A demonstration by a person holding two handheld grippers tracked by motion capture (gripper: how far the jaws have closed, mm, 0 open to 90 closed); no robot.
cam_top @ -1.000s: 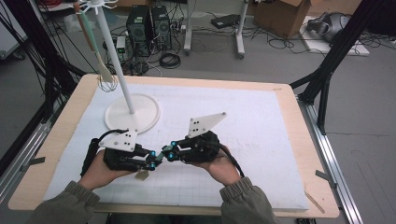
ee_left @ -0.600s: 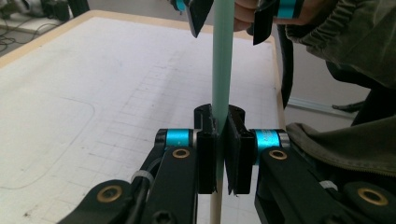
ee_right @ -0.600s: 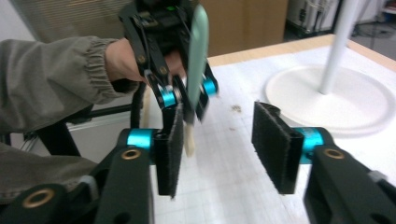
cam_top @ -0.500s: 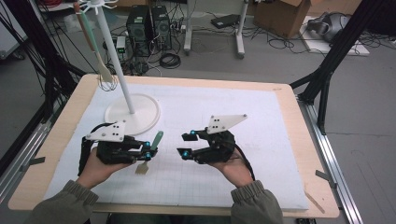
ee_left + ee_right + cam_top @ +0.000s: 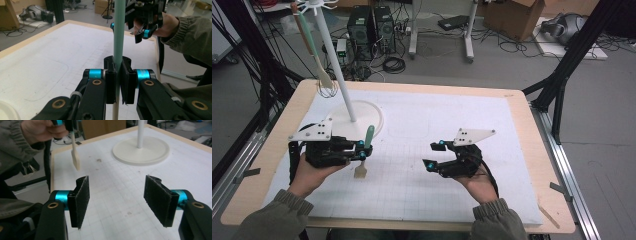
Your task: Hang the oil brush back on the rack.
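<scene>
A spatula (image 5: 368, 137) with a pale green handle and a cream blade hangs nearly upright, blade down, just above the white mat. My left gripper (image 5: 361, 151) is shut on its handle; in the left gripper view the pads clamp the green handle (image 5: 119, 30) at the left gripper (image 5: 119, 82). My right gripper (image 5: 433, 154) is to the right of it, apart from the spatula. Its jaws have just been opening and nothing is between them at the right gripper (image 5: 122, 202). The spatula blade (image 5: 75, 160) hangs farther off in that view.
A white stand with a round base (image 5: 374, 120) and a tall pole (image 5: 334, 65) sits at the back left of the mat; a green-handled whisk (image 5: 324, 85) hangs from its top. The table's wooden edge (image 5: 422, 87) frames the mat. Cables and boxes lie on the floor behind.
The two grippers were together at the middle; the right one has opened, let go and moved right. The left one has drawn left with the spatula.
</scene>
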